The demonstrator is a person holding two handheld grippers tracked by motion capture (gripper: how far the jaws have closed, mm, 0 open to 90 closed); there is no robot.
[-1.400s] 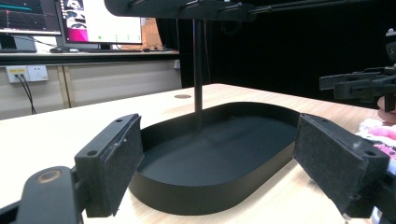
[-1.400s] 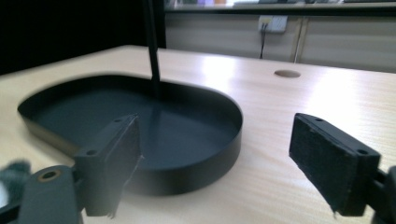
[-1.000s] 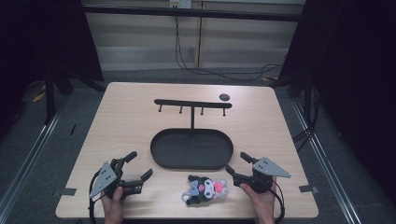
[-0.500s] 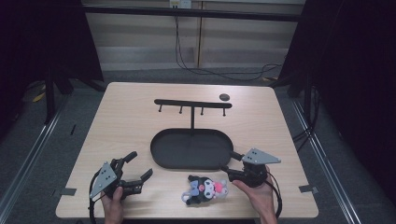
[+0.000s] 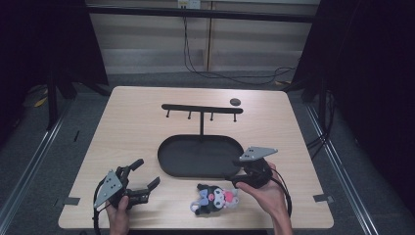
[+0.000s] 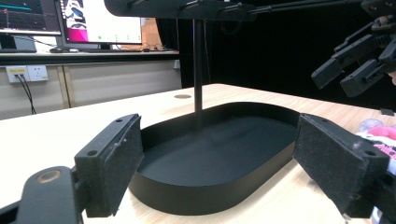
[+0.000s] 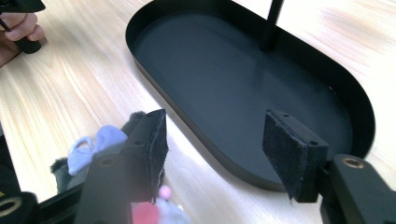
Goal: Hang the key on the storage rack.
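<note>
A small plush toy [image 5: 215, 198], black with pink and pale blue, lies near the table's front edge, just in front of the black oval tray [image 5: 169, 164]. My right gripper [image 5: 233, 170] hovers above the toy's right side, over the tray's near right rim. It is open with nothing between its pads, and its jaws have just been closing partway and then opening a little. In the right gripper view the gripper [image 7: 217, 126] frames the tray rim [image 7: 201, 140], and the toy [image 7: 93, 140] sits behind the left jaw. My left gripper [image 5: 147, 172] rests open at the front left, aimed at the tray [image 6: 210, 154].
A black stand with a hook bar [image 5: 200, 108] rises from the tray's far side. A small dark disc [image 5: 235, 102] lies on the table behind it. The other gripper [image 6: 355, 65] hangs at the upper right of the left gripper view. The table's front edge is close behind both hands.
My right gripper has risen and shifted left toward the tray's near rim, beside the toy. Its jaws stand narrower than a second ago. The left gripper has stayed put.
</note>
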